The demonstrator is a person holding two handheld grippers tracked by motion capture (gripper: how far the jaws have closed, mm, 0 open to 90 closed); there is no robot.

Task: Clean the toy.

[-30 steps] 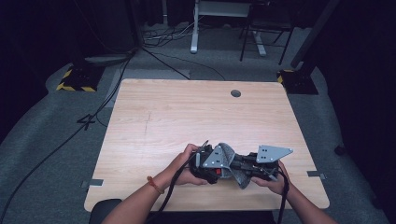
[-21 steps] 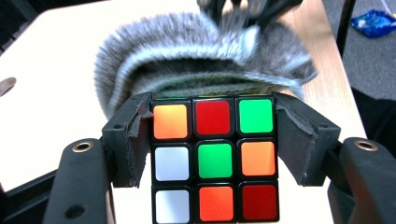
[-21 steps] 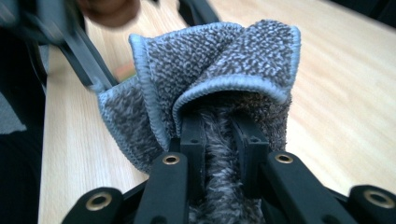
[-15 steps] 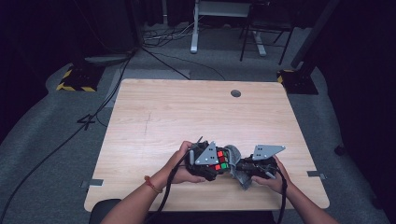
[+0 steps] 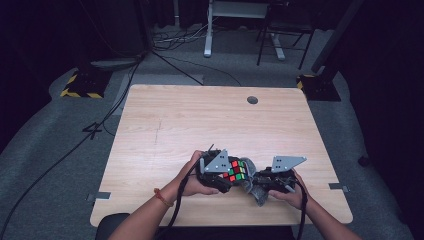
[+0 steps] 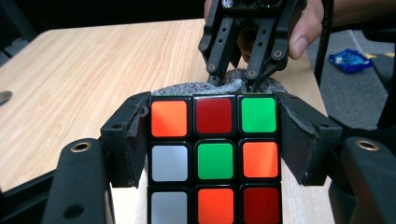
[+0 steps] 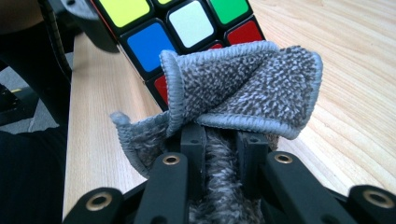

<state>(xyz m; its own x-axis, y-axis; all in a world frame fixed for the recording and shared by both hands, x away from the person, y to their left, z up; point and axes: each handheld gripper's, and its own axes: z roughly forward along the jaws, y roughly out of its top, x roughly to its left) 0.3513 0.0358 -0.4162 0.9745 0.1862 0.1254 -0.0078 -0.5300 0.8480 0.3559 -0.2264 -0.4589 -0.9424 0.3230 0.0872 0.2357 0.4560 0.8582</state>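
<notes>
High view: saw the left gripper (image 5: 226,176) clamped on a puzzle cube (image 5: 236,170) low over the counter (image 5: 200,125) toward its 6 o'clock edge, with the right gripper (image 5: 257,186) just at the cube's 4 o'clock, pinching a grey cloth (image 5: 252,182) against it. Left gripper view: found the cube (image 6: 215,158) squeezed between both padded jaws, orange, red and green squares along its top row; beyond it at 12 o'clock, the cloth (image 6: 196,88) and the right gripper (image 6: 240,77) closed on it. Right gripper view: showed the jaws nipped together on the cloth (image 7: 243,98), folded and touching the cube (image 7: 187,28) at 11 o'clock.
</notes>
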